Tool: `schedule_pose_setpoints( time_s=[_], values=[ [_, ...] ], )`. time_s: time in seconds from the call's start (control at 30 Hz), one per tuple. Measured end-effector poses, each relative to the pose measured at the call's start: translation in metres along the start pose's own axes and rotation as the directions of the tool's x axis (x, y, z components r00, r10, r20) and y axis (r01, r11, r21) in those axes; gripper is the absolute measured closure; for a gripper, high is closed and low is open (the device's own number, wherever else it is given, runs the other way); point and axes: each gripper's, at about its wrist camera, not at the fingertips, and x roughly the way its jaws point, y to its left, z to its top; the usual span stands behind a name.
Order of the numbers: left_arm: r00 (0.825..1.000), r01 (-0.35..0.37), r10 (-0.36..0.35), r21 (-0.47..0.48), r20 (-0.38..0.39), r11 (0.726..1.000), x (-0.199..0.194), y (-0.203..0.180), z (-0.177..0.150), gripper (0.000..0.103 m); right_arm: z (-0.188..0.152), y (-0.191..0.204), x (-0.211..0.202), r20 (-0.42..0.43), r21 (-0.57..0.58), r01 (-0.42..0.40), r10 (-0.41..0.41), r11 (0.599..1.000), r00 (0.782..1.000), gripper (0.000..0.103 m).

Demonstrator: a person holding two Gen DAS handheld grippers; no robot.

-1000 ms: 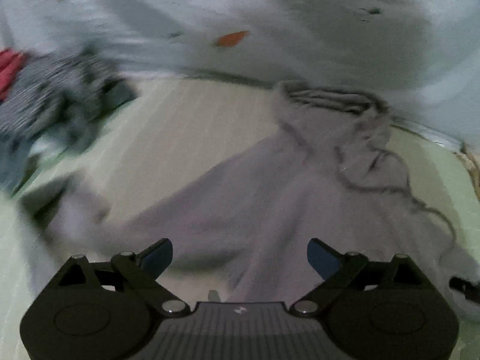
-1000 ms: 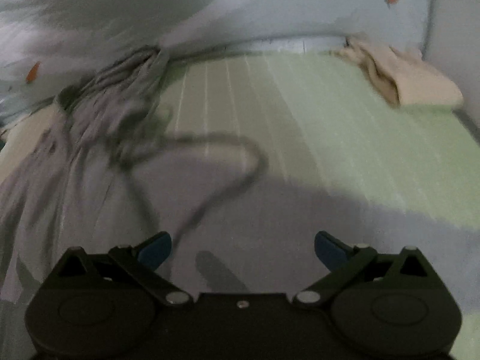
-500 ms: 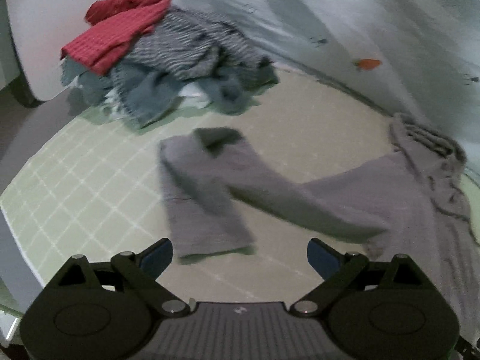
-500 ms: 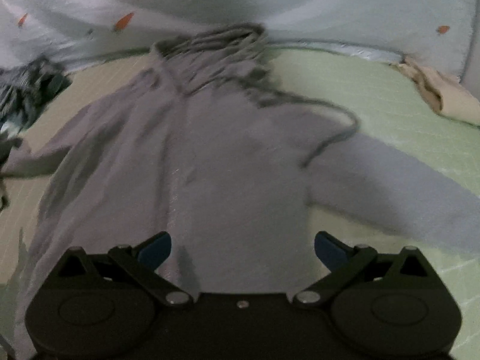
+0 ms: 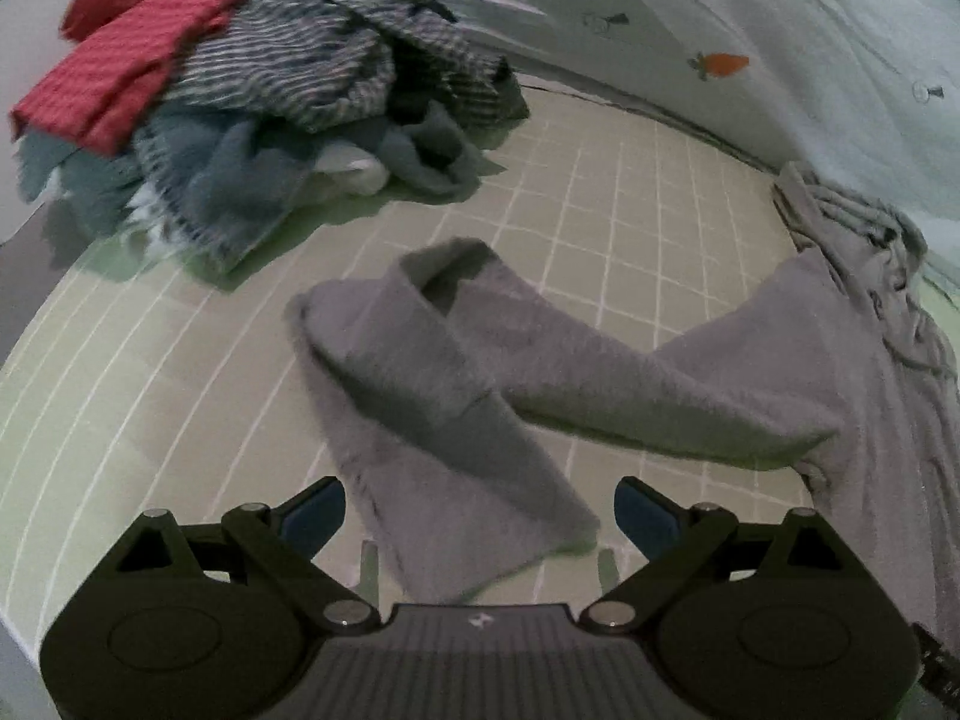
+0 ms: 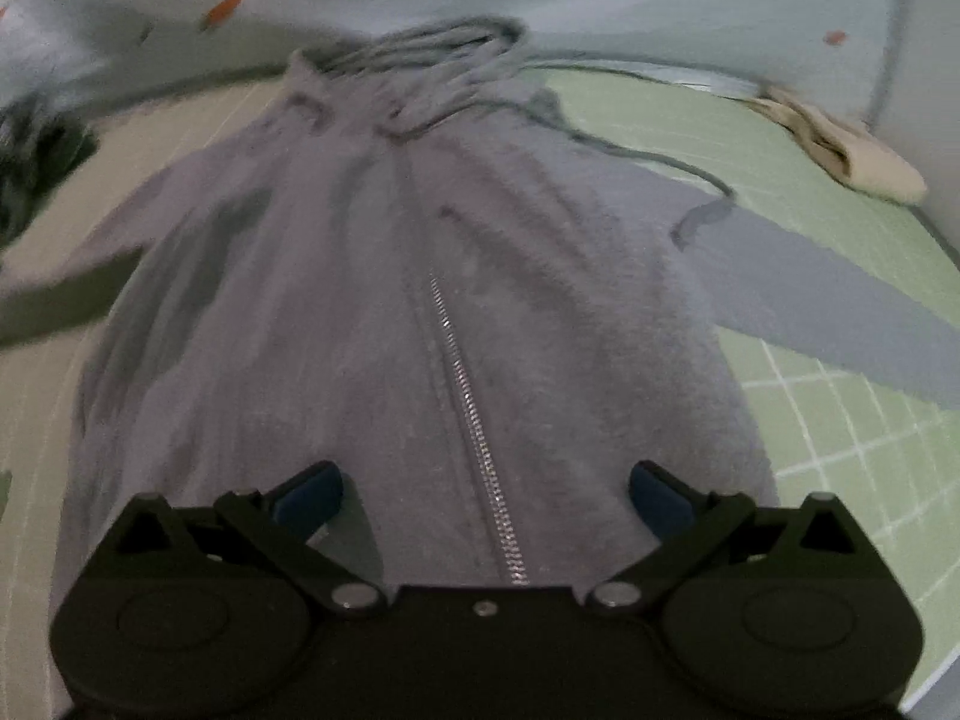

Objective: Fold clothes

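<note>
A grey zip hoodie point(image 6: 372, 312) lies flat on the green checked sheet point(image 6: 840, 432), hood toward the far wall, zipper point(image 6: 474, 420) running down its front. Its left sleeve point(image 5: 456, 396) is bent back on itself, the cuff end lying between the fingers of my left gripper point(image 5: 480, 516), which stands open just above it. The hoodie body point(image 5: 870, 360) fills the right side of the left wrist view. My right gripper point(image 6: 486, 492) hangs open over the lower front, straddling the zipper. The right sleeve point(image 6: 840, 312) stretches out to the right.
A heap of unfolded clothes point(image 5: 252, 102), red, striped and blue-grey, sits at the far left of the bed. A folded beige garment point(image 6: 846, 144) lies at the far right. A pale curtain with small prints point(image 5: 720, 18) runs behind the bed.
My left gripper swung left from the hoodie body to the bent sleeve and came closer to its cuff. My right gripper moved left from the bare sheet to over the zipper front.
</note>
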Motion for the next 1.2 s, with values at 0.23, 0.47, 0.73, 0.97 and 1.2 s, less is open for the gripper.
schedule_pose_setpoints(
  time_s=[0.23, 0.47, 0.73, 0.97, 1.2],
  values=[
    [0.999, -0.02, 0.021, 0.051, -0.027, 0.999, 0.028, 0.011, 0.013, 0.022, -0.014, 0.007, -0.004, 0.098, 0.061, 0.057, -0.063, 0.997, 0.993, 0.0],
    [1.0, 0.001, -0.001, -0.023, -0.008, 1.0, 0.021, 0.044, 0.013, 0.095, -0.021, 0.009, -0.005, 0.157, 0.073, 0.067, -0.078, 0.995, 0.984, 0.0],
    [0.967, -0.189, 0.201, -0.088, 0.157, 0.978, -0.023, 0.083, 0.016, 0.096, -0.026, 0.009, -0.005, 0.201, 0.076, 0.062, -0.076, 0.995, 0.977, 0.0],
    [0.899, -0.322, 0.35, -0.144, 0.264, 0.936, -0.061, 0.11, 0.021, 0.097, -0.026, 0.008, -0.004, 0.204, 0.077, 0.056, -0.071, 0.995, 0.976, 0.0],
    [0.848, -0.4, 0.435, -0.173, 0.303, 0.9, -0.09, 0.124, 0.03, 0.1, -0.026, 0.009, -0.004, 0.204, 0.078, 0.057, -0.072, 0.995, 0.976, 0.0]
  ],
)
